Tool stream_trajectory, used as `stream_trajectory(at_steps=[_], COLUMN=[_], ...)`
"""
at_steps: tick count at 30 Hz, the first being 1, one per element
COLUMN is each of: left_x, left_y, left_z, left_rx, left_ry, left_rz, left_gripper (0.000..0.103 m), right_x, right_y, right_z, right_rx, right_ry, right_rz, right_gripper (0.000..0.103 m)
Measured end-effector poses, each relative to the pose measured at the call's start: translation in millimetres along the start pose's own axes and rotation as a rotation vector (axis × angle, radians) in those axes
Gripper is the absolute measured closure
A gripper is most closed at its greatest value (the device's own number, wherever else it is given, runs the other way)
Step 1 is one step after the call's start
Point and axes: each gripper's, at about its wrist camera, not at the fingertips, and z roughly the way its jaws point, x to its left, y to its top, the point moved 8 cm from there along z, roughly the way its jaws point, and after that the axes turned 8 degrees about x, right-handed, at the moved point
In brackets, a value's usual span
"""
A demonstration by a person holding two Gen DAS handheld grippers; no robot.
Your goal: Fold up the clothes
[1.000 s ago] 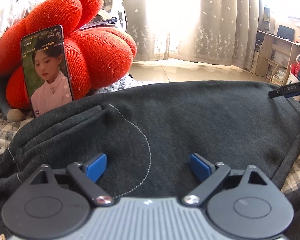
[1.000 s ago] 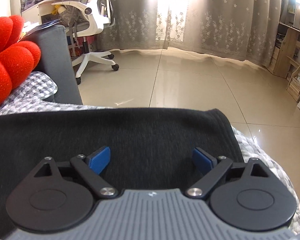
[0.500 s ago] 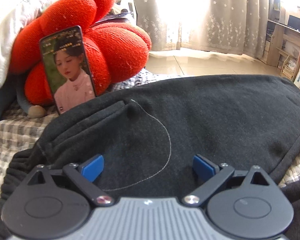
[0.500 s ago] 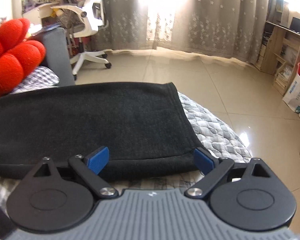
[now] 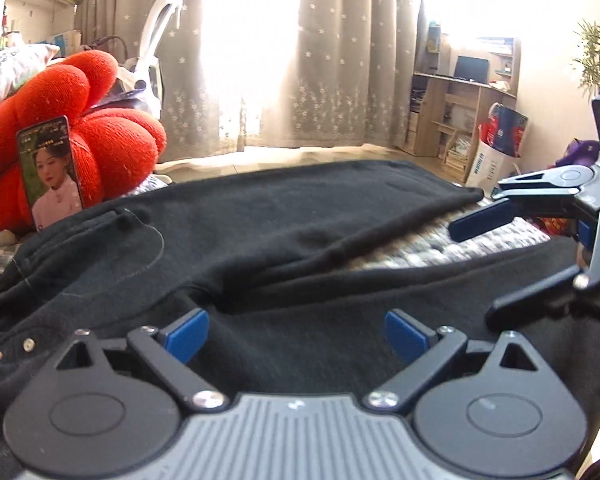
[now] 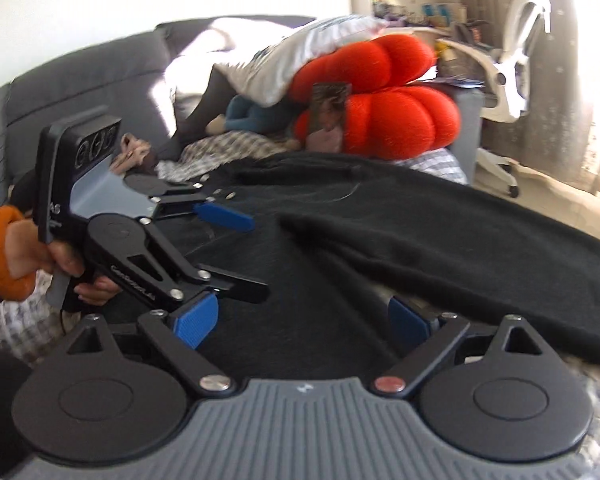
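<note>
A pair of black trousers [image 5: 320, 208] lies spread over a checked cover, its two legs parted in a V. The waistband with small studs [image 5: 12, 344] is at the left. My left gripper [image 5: 296, 334] hovers open over the near leg, close to the crotch, with nothing between its fingers. My right gripper [image 5: 474, 272] comes in from the right, open, over the gap between the legs. In the right wrist view my right gripper [image 6: 302, 322] is open above the trousers [image 6: 420, 232]. A hand holds my left gripper [image 6: 256, 258], which points across the fabric.
A red knotted cushion [image 5: 100, 140] with a phone [image 5: 50, 172] leaning on it sits past the waistband. A white pillow [image 6: 284, 60] and the grey sofa back [image 6: 80, 80] lie behind. A white office chair [image 6: 512, 60], curtains and wooden shelves [image 5: 452, 116] stand beyond the sofa.
Both grippers have drawn back from the far trouser leg and stayed open. The right gripper has swung round to the left and now faces the left gripper. Both legs now show.
</note>
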Motion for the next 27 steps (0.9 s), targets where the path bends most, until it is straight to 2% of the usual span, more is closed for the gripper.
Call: stream_trajectory(at_steps=[3, 5, 7, 11, 14, 18, 24, 27], left_x=[-1.1, -1.9, -2.6, -3.9, -3.6, -3.7, 6.1, 16.7], left_y=[-17.6, -29.4, -41.2, -64.2, -78.3, -93.1, -104.5, -102.6], left_z=[-4.6, -7.7, -10.8, -18.2, -33.0, -50.3, -77.6, -96.0], left_rx=[0.002, 0.003, 0.004, 0.002, -0.029, -0.051, -0.020, 0.004], left_ry=[-0.009, -0.014, -0.020, -0.032, -0.038, -0.017, -0.013, -0.020], left_rz=[0.012, 0.019, 0.027, 0.040, 0.038, 0.066, 0.080, 0.029], left_gripper=[0.007, 0.007, 0.007, 0.007, 0.007, 0.007, 0.007, 0.007], right_x=[13.3, 10.6, 2.2, -11.2, -23.2, -38.6, -57.3, -60.6], right_y=[-24.7, -42.0, -51.1, -77.3, -101.3, -134.1, -171.3, -179.4], right_z=[30.6, 31.0, 16.8, -13.4, -39.9, -75.7, -120.7, -134.3], right_rx=[0.107, 0.083, 0.074, 0.071, 0.070, 0.056, 0.053, 0.068], right_ry=[-0.030, -0.048, -0.043, -0.089, -0.138, -0.190, -0.277, -0.324], right_rz=[-0.058, -0.075, -0.036, -0.024, 0.005, 0.060, 0.158, 0.203], right_gripper=[0.010, 0.009, 0.009, 0.009, 0.009, 0.009, 0.009, 0.008])
